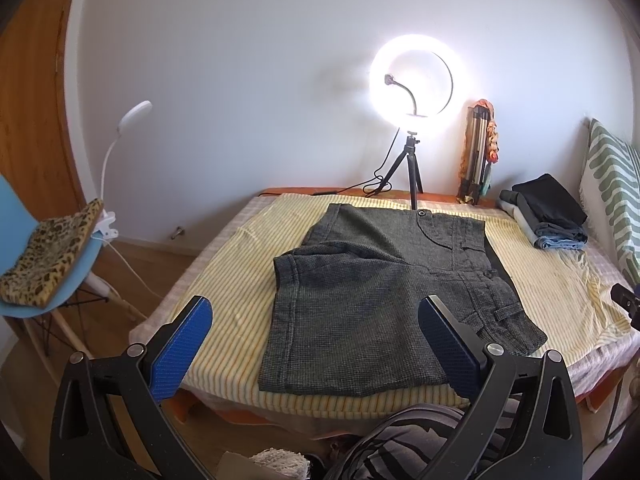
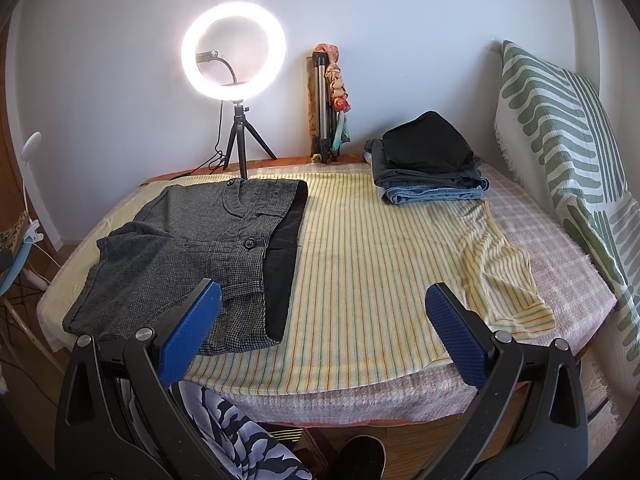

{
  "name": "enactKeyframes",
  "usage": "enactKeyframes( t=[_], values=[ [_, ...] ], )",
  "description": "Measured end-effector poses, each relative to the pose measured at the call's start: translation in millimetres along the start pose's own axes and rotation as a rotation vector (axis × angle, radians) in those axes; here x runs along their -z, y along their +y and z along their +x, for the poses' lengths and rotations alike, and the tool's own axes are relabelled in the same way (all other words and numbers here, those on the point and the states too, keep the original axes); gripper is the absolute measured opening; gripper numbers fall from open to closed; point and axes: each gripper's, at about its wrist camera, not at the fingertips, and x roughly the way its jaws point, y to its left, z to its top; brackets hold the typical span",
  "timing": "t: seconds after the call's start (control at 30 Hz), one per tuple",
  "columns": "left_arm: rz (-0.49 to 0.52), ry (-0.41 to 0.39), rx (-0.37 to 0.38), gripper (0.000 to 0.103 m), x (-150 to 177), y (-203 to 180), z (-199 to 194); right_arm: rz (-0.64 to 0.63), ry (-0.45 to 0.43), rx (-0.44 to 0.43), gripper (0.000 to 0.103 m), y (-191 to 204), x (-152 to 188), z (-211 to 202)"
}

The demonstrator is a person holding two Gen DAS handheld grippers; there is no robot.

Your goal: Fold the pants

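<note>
A pair of dark grey checked short pants [image 1: 372, 288] lies on the yellow striped cloth [image 1: 224, 280] over the table, folded lengthwise with one leg laid over the other and a black lining showing along the right edge. It also shows in the right wrist view [image 2: 192, 256], at the left. My left gripper [image 1: 316, 336] is open and empty, held back above the near table edge in front of the pants. My right gripper [image 2: 324, 320] is open and empty, over the bare striped cloth [image 2: 380, 260] to the right of the pants.
A lit ring light on a tripod [image 1: 412, 80] stands at the table's far edge, with a folded tripod [image 1: 476, 152] beside it. A stack of folded clothes [image 2: 428, 164] sits at the back right. A green patterned cushion [image 2: 568, 152] leans right. A blue chair [image 1: 44, 248] stands left.
</note>
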Motion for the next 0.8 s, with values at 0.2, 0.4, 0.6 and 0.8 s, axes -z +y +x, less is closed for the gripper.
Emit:
enactKeyframes(
  t=[0.2,0.4,0.6,0.8],
  values=[
    [-0.002,-0.004,0.004,0.103,0.2,-0.8,-0.6,-0.002,0.0,0.0,0.103,0.0,-0.7,-0.2],
    [-0.007,-0.004,0.005,0.103,0.6,0.5,-0.3,-0.002,0.0,-0.002,0.103,1.4,0.2,0.2],
    [-0.013,-0.001,0.013,0.102,0.0,1.2,0.0,-0.005,0.0,-0.003,0.103,3.0,1.2,1.3],
    [-0.012,-0.001,0.013,0.103,0.7,0.9,0.0,-0.005,0.0,-0.004,0.103,3.6,1.9,1.4]
  ],
)
